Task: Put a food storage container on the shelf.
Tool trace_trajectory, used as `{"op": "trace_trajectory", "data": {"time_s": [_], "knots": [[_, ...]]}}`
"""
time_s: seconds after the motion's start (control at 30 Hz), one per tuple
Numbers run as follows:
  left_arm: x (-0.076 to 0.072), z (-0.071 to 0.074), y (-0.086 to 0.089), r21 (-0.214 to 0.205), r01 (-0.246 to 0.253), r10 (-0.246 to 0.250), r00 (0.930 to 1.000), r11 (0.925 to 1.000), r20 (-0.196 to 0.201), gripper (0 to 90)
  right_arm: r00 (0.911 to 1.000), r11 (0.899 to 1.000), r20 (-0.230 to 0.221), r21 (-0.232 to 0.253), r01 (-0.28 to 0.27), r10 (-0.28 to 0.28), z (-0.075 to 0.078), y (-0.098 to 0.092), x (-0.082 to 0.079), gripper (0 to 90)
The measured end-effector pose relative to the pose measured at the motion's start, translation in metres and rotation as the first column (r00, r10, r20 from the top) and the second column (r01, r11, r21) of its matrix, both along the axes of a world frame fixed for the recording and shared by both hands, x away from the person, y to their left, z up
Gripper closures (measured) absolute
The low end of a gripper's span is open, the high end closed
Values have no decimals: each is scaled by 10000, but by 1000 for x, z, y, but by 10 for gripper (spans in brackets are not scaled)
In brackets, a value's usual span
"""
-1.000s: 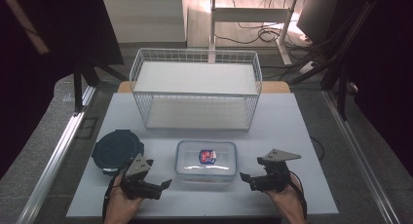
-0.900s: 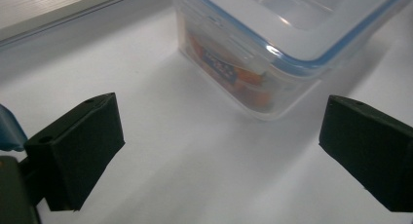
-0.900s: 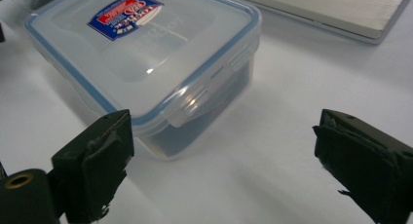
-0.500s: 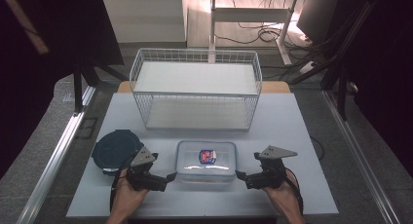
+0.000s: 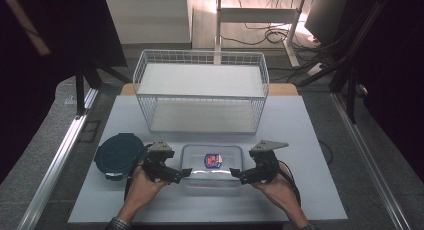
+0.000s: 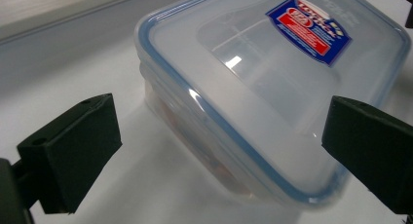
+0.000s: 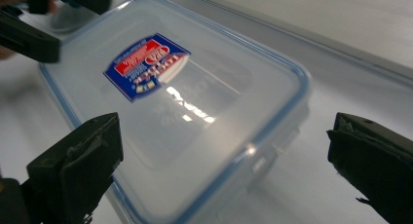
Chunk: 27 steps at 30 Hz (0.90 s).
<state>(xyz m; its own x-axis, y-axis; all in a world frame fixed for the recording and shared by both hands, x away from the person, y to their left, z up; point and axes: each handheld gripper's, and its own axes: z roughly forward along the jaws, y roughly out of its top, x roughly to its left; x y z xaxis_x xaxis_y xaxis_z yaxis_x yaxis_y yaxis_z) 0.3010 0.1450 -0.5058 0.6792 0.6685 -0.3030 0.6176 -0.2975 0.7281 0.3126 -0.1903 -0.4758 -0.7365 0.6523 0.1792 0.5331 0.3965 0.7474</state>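
Container's (image 6: pixel 272 87) contents blurred, unreadable

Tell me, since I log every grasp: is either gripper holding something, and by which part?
Nothing is held. Both the left gripper and right gripper stand open at opposite ends of the clear lidded container.

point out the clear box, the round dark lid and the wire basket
clear box (image 5: pixel 197 162), high view, bare lid left of the label
round dark lid (image 5: pixel 119 153), high view, its middle
wire basket (image 5: pixel 200 97), high view, front top rim
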Motion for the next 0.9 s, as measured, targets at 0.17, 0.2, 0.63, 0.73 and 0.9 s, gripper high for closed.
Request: {"op": "trace_trajectory", "data": {"time_s": [0.17, 0.2, 0.63, 0.73, 0.9], "knots": [[13, -10, -5, -935, 543, -628, 9940, 9941, -899, 0, 9947, 9997, -1021, -202, -113, 92, -11, 8, 13, 0], [15, -12, -7, -1085, 693, -813, 9905, 9917, -1105, 0, 9919, 10000, -1270, 48, -54, 59, -13, 6, 14, 0], [2, -9, 10, -1712, 688, -1038, 9733, 9828, -2048, 217, 9518, 9941, -3042, 1080, -73, 400, -18, -10, 12, 174], [-6, -7, 14, -1779, 800, -1142, 9748, 9808, -1918, 288, 9541, 9894, -2983, 1439, 175, 265, -14, -18, 7, 293], [-18, -9, 28, -2670, 579, -1123, 9748, 9619, -1930, 487, 9500, 9738, -3089, 2256, 278, 444, -9, -34, -1, 471]]}}
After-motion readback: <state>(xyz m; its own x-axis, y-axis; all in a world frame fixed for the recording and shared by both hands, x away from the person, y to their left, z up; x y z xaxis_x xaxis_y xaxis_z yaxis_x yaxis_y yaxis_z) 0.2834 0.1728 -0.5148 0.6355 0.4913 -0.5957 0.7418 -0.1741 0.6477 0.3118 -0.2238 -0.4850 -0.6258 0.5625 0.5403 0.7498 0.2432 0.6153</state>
